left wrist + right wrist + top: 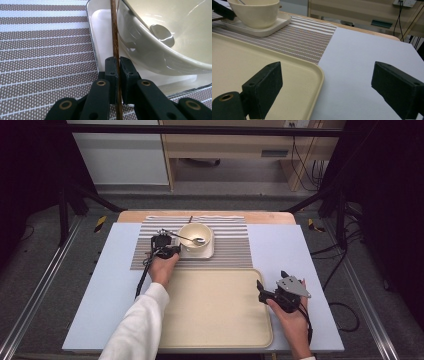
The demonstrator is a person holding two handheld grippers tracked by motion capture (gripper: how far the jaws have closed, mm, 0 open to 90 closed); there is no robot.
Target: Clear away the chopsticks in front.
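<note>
My left gripper [166, 241] is shut on a thin brown stick [115, 37] just left of the cream bowl [195, 236]. In the left gripper view the stick runs up between the pads [111, 67] and past the bowl's [175, 37] side, over the white square plate [102, 30]. The stick's far end [190, 219] pokes out behind the bowl. A metal spoon [198, 240] rests inside the bowl. My right gripper [271, 278] is open with nothing between its jaws, held over the right edge of the beige tray [215, 325]. In the right gripper view it [327, 82] straddles the tray's rim [319, 72].
Bowl and plate stand on a brown striped placemat [230, 247] at the back of the pale blue table cover [285, 250]. The tray lies at the front centre. A black frame and cables surround the table.
</note>
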